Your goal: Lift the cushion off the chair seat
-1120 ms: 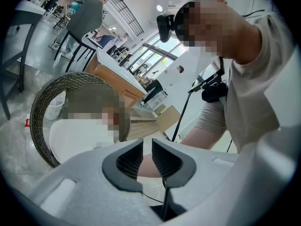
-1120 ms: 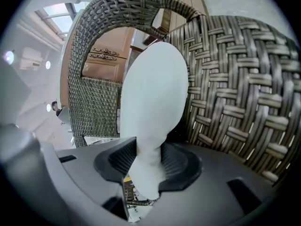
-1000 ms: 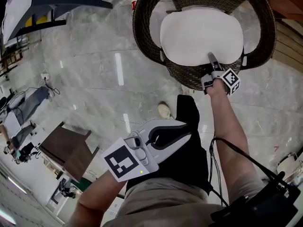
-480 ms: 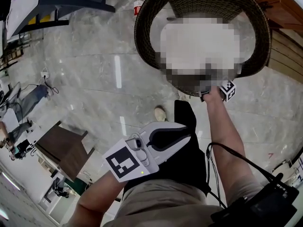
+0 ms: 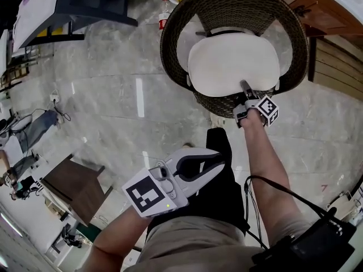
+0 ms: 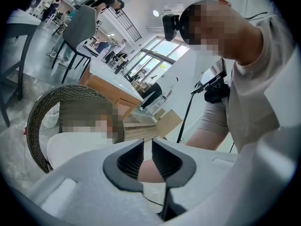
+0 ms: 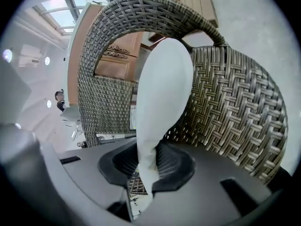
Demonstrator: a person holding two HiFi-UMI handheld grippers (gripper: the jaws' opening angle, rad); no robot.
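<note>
Head view: camera on the person's head, facing forward and steeply down. Marble floor (image 5: 113, 95) fills most of the frame; wicker chair (image 5: 227, 4) with cushion (image 5: 232, 61) at top, far off. Both hands in frame, left gripper (image 5: 222, 160) nearest.

Left gripper view: camera rides behind that gripper's jaws, faces along them. Chair small at left, well away; person's torso close at right.

Right gripper view: camera rides on right gripper (image 7: 150, 164), faces along its jaws. Very near; cushion edge-on up the centre, chair weave behind fills the frame.

Shared: chair and cushion appear in all three views.
</note>
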